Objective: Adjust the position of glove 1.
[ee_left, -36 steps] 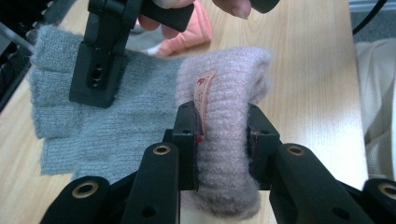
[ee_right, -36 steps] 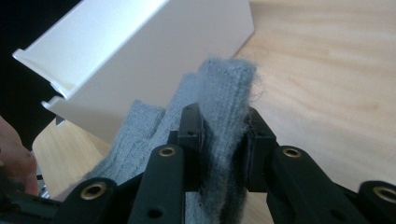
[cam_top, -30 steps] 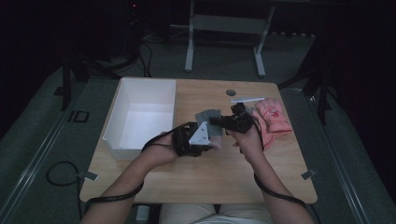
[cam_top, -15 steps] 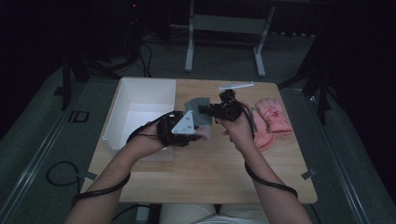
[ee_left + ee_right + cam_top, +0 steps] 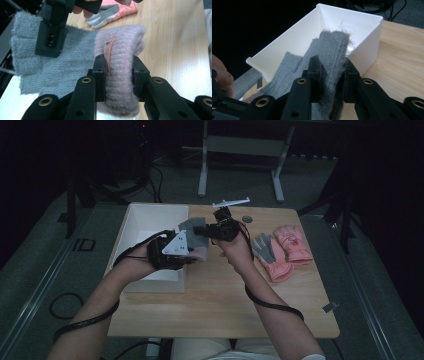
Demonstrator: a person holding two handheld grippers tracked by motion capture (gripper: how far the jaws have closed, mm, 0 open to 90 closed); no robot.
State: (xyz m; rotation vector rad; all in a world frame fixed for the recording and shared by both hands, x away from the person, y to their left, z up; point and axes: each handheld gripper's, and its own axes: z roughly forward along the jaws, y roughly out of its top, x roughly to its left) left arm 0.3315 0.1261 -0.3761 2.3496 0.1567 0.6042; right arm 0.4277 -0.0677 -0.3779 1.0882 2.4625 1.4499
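A knit glove with a grey hand part [image 5: 191, 224] and a pink cuff [image 5: 201, 254] hangs stretched between both grippers, over the right wall of the white bin [image 5: 150, 217]. My left gripper [image 5: 195, 255] is shut on the pink cuff [image 5: 122, 45], beside a small label [image 5: 109, 50]. My right gripper [image 5: 201, 231] is shut on the grey finger end [image 5: 334, 45], which reaches over the bin [image 5: 362, 27]. In the left gripper view, the right gripper [image 5: 51, 37] clamps the grey knit [image 5: 75, 55].
A pink and grey pair of gloves [image 5: 280, 250] lies on the wooden table [image 5: 225, 310] to the right. A white bar-shaped piece [image 5: 231, 201] and a small dark disc [image 5: 246, 218] sit near the far edge. Dark floor and a metal stand lie beyond.
Both grippers have carried the glove left and away from the person, from the table's middle to the bin's right wall. The glove's grey end now reaches over the bin.
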